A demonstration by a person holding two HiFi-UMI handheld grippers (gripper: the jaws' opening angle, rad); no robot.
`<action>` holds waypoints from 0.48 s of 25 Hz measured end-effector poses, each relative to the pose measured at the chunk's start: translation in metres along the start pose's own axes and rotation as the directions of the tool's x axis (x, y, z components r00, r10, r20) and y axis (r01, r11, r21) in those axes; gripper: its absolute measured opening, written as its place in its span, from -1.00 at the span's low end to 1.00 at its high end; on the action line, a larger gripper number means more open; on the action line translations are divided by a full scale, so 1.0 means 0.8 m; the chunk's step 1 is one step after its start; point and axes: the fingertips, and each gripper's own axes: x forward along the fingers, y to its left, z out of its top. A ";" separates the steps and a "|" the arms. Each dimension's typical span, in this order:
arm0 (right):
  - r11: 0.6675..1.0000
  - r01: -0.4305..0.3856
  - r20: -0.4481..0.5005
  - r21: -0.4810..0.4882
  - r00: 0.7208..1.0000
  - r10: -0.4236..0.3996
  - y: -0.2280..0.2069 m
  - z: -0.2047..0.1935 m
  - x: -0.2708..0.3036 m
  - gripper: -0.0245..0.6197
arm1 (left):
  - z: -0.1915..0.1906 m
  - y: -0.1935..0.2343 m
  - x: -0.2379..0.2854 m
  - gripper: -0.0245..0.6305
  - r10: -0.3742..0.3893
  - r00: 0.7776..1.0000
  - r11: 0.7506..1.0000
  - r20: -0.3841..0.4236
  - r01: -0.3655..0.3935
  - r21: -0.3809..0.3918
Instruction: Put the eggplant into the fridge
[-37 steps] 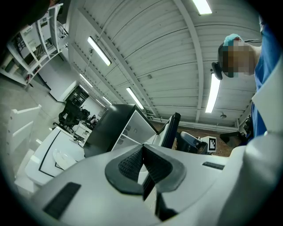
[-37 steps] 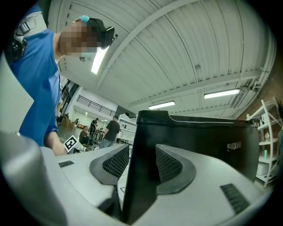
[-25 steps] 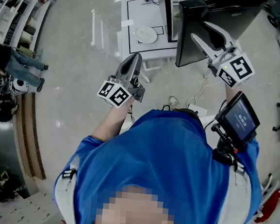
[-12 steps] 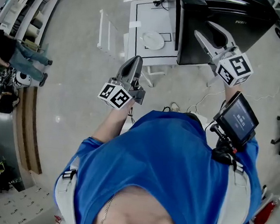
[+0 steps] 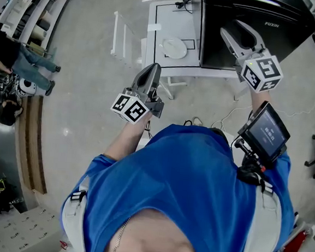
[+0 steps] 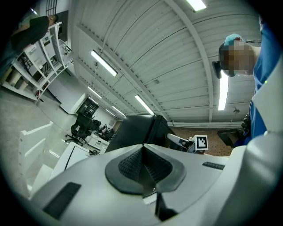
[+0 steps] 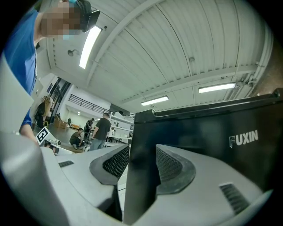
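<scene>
No eggplant shows in any view. The black fridge stands shut at the top right of the head view, ahead of the person in the blue shirt. My right gripper is raised in front of the fridge, open, with nothing held. In the right gripper view the fridge's dark corner edge shows through the gap of the right gripper. My left gripper hangs lower and to the left, shut and empty. Its pads meet, and the fridge stands beyond them.
A white table with a white plate stands left of the fridge. Beside it is a white rack. Shelving and people are at the far left. A small screen is strapped to the right forearm. Cables lie on the floor.
The fridge and the white table have slid down and to the right in the head view. My right gripper rose a little in front of the fridge. The left gripper barely moved.
</scene>
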 end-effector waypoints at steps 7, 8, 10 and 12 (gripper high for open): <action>0.998 0.059 0.008 -0.011 0.998 -0.059 -0.008 0.004 -0.002 -0.53 | 0.006 0.002 -0.004 -0.90 0.008 1.000 1.000 0.000 -0.008 0.007; 0.998 0.061 0.009 -0.012 0.998 -0.061 -0.008 0.005 -0.002 -0.54 | 0.007 0.003 -0.004 -0.90 0.009 1.000 1.000 -0.001 -0.009 0.008; 0.998 0.063 0.009 -0.015 0.998 -0.063 -0.008 0.005 -0.002 -0.55 | 0.008 0.004 -0.003 -0.90 0.008 1.000 1.000 -0.002 -0.008 0.010; 0.998 0.064 0.009 -0.014 0.998 -0.064 -0.008 0.005 -0.002 -0.55 | 0.007 0.004 -0.001 -0.90 0.004 1.000 1.000 -0.007 -0.004 0.010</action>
